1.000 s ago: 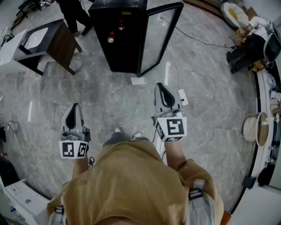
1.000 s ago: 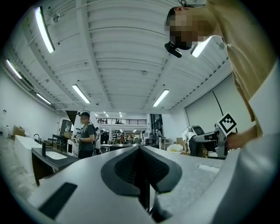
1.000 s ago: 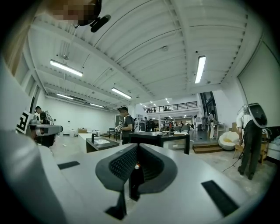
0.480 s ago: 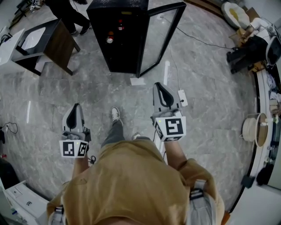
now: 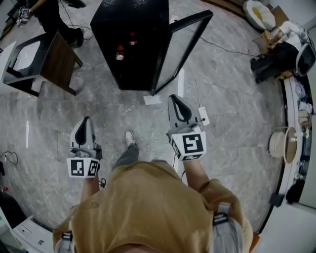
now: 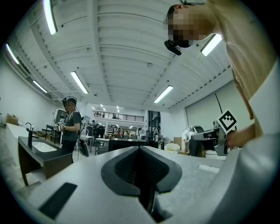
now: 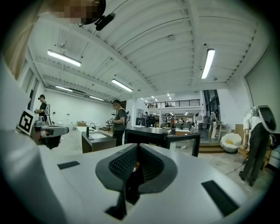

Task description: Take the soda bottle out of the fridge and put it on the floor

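The person stands facing the black fridge [image 5: 134,15], whose glass door [image 5: 185,47] hangs open on the right. Both grippers point level toward it, well short of it. The left gripper [image 5: 84,121] has its jaws pressed together on nothing, and so does the right gripper [image 5: 175,99]. The reddish soda bottle [image 5: 120,53] stands inside the fridge.

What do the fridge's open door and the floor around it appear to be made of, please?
The fridge door looks like a clear pane, probably glass, in a matt black frame: the floor pattern shows through it. The floor looks like polished grey marble or stone-look tile, going by its pale veining, straight joints and soft sheen.
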A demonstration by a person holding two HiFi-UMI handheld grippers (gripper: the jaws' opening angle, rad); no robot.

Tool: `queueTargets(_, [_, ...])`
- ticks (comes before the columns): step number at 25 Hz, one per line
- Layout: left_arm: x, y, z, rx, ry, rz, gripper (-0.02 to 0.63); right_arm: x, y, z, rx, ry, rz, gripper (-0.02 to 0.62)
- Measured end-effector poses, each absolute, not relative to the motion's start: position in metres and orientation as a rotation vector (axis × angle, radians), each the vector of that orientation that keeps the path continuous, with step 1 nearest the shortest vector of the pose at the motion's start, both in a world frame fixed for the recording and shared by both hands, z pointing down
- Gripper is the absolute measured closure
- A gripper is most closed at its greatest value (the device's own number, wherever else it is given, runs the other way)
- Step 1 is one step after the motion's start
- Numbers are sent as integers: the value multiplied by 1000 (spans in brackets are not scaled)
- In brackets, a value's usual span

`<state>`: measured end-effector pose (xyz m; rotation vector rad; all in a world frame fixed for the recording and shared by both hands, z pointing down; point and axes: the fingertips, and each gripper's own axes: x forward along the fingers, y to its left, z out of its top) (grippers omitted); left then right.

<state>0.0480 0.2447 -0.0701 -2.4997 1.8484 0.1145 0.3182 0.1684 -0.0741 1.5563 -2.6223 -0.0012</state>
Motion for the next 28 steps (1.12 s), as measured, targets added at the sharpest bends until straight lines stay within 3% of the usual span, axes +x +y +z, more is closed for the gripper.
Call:
queueTargets(14, [-8,85,-67,-2689,1685,136,604,230,27,-82,1578,-2533,6,592])
queueTargets(28, [0,24,-61,-2695,1698,113,604,216,-44,-67,1505,-2575,41,592])
